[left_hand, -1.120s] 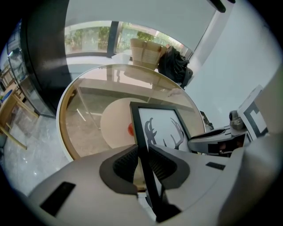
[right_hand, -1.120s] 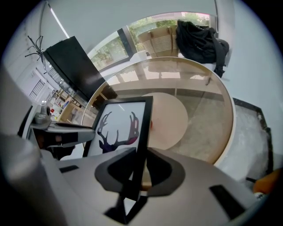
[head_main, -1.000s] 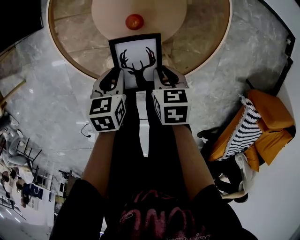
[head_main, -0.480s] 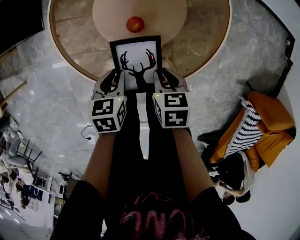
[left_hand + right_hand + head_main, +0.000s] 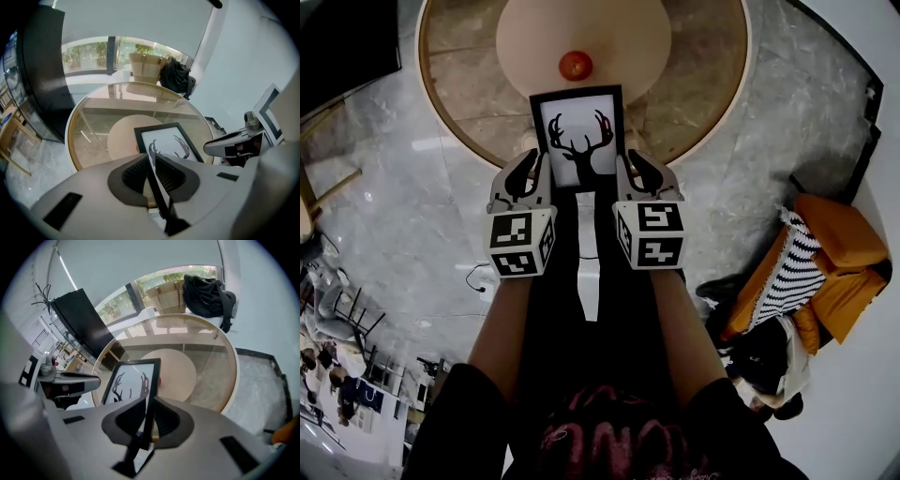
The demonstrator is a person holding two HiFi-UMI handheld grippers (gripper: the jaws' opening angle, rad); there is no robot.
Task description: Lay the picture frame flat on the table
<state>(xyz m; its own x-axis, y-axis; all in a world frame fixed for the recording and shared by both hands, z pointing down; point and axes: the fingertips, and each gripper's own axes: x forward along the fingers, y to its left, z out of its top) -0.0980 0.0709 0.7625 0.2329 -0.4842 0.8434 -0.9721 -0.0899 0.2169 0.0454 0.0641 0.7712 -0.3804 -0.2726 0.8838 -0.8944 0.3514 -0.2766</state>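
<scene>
In the head view the picture frame [image 5: 578,136], black-edged with a deer-head silhouette on white, is held between the two tools over the near part of the round glass-topped bench [image 5: 703,84]. The left hand-held gripper [image 5: 528,175] grips its lower left side and the right hand-held gripper [image 5: 637,174] its lower right side. A small red round thing [image 5: 575,65] lies on the bench just beyond the frame's far edge. The print faces up toward the camera, though from here I cannot tell whether the frame touches the glass. In the left gripper view the ribbed pads are closed narrowly on the frame's thin edge, and the frame runs away from the jaws, slanted over the bench. In the right gripper view the jaws likewise pinch the opposite edge, with the frame leaning out ahead over the glass top. By my reading, the task is partway along. The frame is taken up in a firm two-sided hold and brought over the bench, but it is not yet lying flat. What is left is to lower and level it onto the glass, clear of the red thing, and then let go with both tools.
</scene>
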